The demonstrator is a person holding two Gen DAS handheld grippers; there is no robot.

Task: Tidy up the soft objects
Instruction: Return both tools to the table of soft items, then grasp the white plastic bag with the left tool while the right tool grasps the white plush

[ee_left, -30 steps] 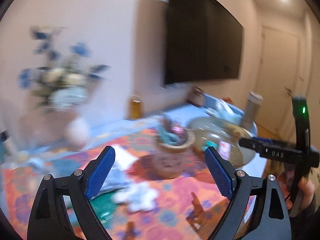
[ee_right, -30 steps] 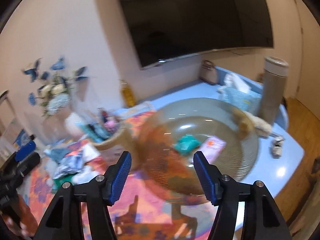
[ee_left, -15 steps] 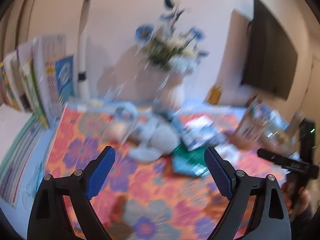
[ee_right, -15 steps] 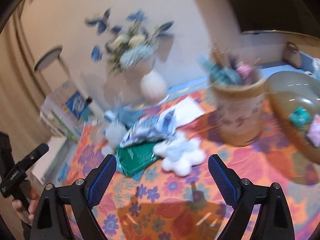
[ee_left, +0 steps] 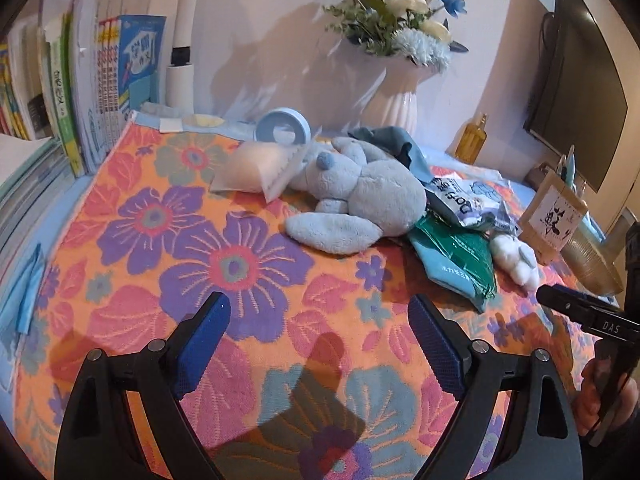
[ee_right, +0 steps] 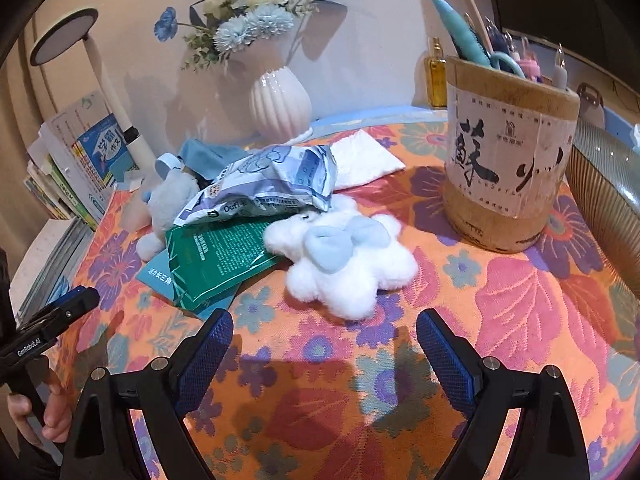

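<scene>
Plush grey-blue fabric fills the left wrist view: a stuffed bunny (ee_left: 360, 196) lies on its side on the floral cloth (ee_left: 224, 264), well ahead of the left gripper (ee_left: 318, 330), whose fingers are spread wide and empty. A good grasp would likely take the body, clear of the green packet (ee_left: 456, 256) touching it.

From the right wrist view, the right gripper (ee_right: 324, 346) is likewise spread wide with nothing in it, near the white flower-shaped plush (ee_right: 344, 264). That plush touches the green packet and the crumpled bag (ee_right: 264, 188), so closing on its free near lobes should avoid dragging them.
</scene>
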